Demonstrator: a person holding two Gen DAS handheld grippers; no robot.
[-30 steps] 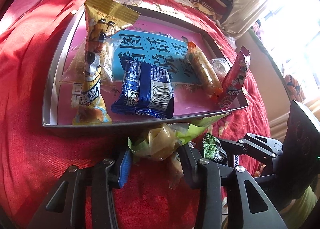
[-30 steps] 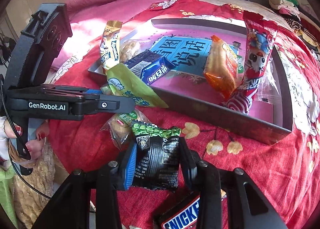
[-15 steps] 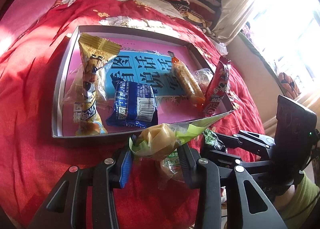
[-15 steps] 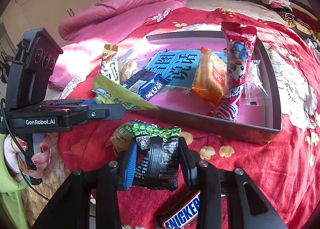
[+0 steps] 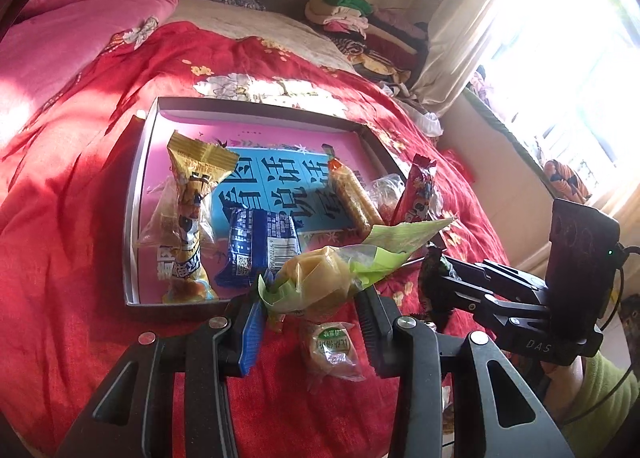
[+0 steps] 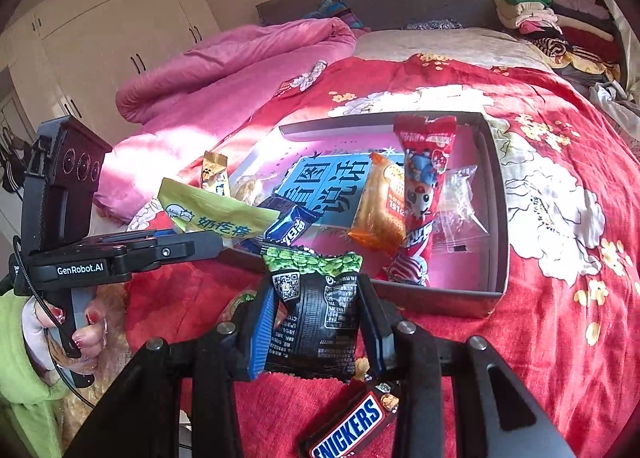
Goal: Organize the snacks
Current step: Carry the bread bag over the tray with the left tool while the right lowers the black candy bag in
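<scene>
My left gripper (image 5: 310, 300) is shut on a green-wrapped pastry packet (image 5: 332, 278), lifted above the red bedspread just short of the tray's near wall. In the right wrist view the same packet (image 6: 212, 211) sticks out of the left gripper (image 6: 216, 248). My right gripper (image 6: 316, 322) is shut on a black snack packet with a green top (image 6: 316, 306), held above the bed; in the left wrist view it (image 5: 434, 282) shows at the right. The grey tray (image 5: 132, 217) with a pink floor holds several snacks: a yellow packet (image 5: 192, 193), a blue packet (image 5: 260, 246), an orange packet (image 6: 380, 205), a red packet (image 6: 424, 185).
A round green-labelled cake (image 5: 332, 346) lies on the red bedspread below my left gripper. A Snickers bar (image 6: 352, 426) lies under my right gripper. A pink quilt (image 6: 240, 61) is bunched at the back left; folded clothes (image 5: 360, 21) sit by the headboard.
Both grippers have risen from the bedspread with their packets still held. The tray looks farther and lower in both views, and the round cake now shows below the left gripper.
</scene>
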